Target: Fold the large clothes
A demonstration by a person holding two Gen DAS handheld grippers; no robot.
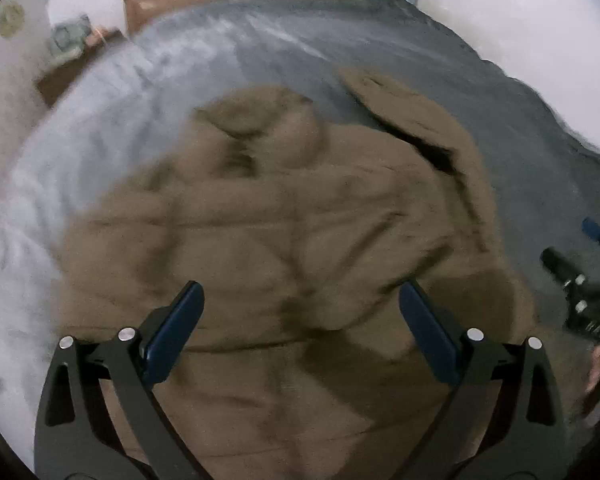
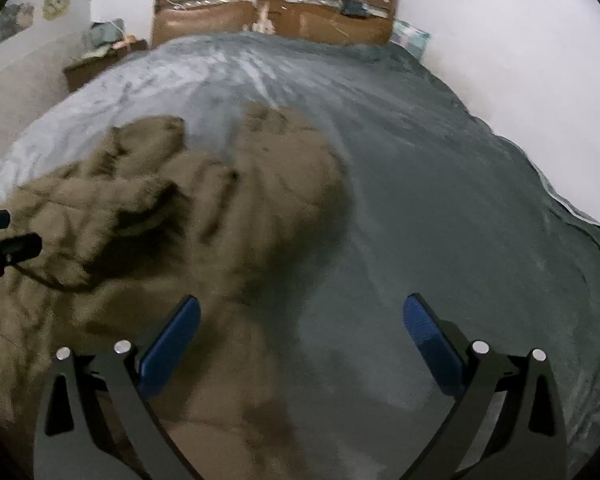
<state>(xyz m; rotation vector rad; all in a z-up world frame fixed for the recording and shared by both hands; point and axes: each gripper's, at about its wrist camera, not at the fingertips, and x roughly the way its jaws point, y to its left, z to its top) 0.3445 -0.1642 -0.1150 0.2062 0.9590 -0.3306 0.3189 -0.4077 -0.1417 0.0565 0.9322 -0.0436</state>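
Observation:
A large brown padded jacket [image 1: 276, 240] lies spread and rumpled on the bed, one sleeve [image 1: 404, 116] reaching toward the far right. My left gripper [image 1: 300, 296] hovers above its lower part, jaws wide open and empty. In the right wrist view the jacket [image 2: 148, 224] fills the left half, with a sleeve [image 2: 284, 148] stretched away from me. My right gripper [image 2: 302, 312] is open and empty, over the jacket's right edge and the bedding. The right gripper also shows at the left wrist view's right edge [image 1: 580, 292]; the left gripper shows at the right wrist view's left edge [image 2: 4, 248].
The bed has a grey-blue blanket [image 2: 440, 200] and a brown wooden headboard [image 2: 272, 12] at the far end. A low nightstand [image 2: 100, 64] with clutter stands left of the bed. White walls surround the bed on the right.

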